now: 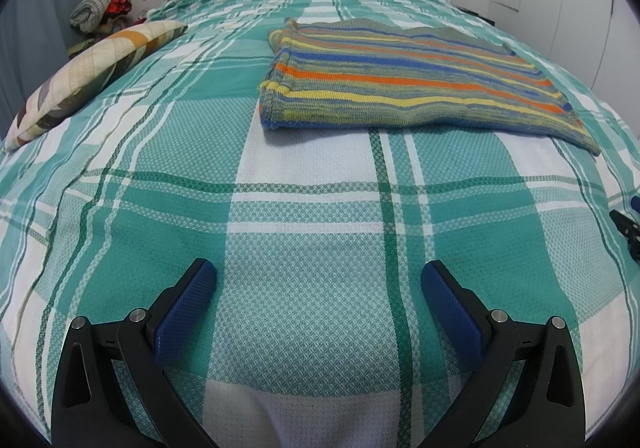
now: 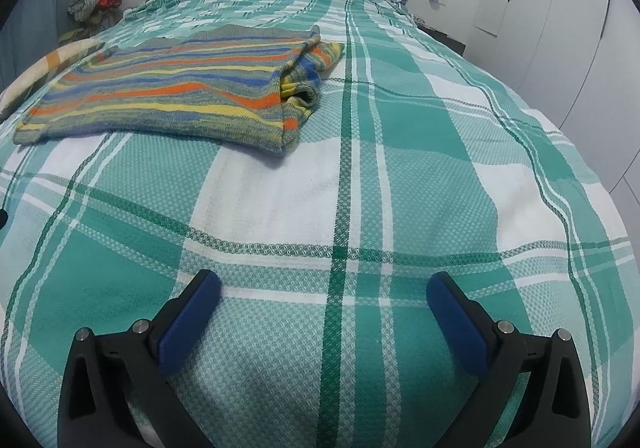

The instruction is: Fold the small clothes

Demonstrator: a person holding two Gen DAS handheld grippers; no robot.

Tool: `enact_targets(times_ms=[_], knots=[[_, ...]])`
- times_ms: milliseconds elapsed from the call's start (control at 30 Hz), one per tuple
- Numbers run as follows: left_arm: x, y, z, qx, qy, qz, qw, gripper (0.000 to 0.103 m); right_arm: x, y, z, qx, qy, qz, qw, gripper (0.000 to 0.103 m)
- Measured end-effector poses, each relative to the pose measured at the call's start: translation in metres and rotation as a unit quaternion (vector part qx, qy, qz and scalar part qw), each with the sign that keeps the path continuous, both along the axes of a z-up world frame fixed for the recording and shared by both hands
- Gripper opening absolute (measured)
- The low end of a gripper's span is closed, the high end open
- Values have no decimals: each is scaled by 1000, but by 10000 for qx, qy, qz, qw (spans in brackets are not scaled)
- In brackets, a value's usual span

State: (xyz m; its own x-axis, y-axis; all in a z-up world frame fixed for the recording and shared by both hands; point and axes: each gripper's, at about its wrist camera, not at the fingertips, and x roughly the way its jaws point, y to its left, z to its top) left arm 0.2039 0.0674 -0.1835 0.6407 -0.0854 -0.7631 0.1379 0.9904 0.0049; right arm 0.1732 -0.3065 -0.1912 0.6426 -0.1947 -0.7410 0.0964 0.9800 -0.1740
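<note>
Striped sweater [image 1: 416, 76] lies folded flat on the bed [image 1: 320, 248], well ahead of both grippers. Left gripper [image 1: 319, 280] spread wide, holding nothing; sweater ahead to its right. Right gripper [image 2: 323, 290] likewise released; sweater [image 2: 168, 96] ahead, leftward.

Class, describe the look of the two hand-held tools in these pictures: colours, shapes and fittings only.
The left tool and right tool look alike: two black plastic fingers with triangular cut-outs, silver round pins at the joints, and flat blue textured pads on the inner faces. No cables, markings or sleeves show.
</note>
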Motion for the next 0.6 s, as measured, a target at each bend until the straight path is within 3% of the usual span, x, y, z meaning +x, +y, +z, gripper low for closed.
enact_targets(times_ms=[600], knots=[[1, 1, -2, -62, 11, -10, 10000, 103, 0, 2, -1, -52, 8, -8, 10000, 102]])
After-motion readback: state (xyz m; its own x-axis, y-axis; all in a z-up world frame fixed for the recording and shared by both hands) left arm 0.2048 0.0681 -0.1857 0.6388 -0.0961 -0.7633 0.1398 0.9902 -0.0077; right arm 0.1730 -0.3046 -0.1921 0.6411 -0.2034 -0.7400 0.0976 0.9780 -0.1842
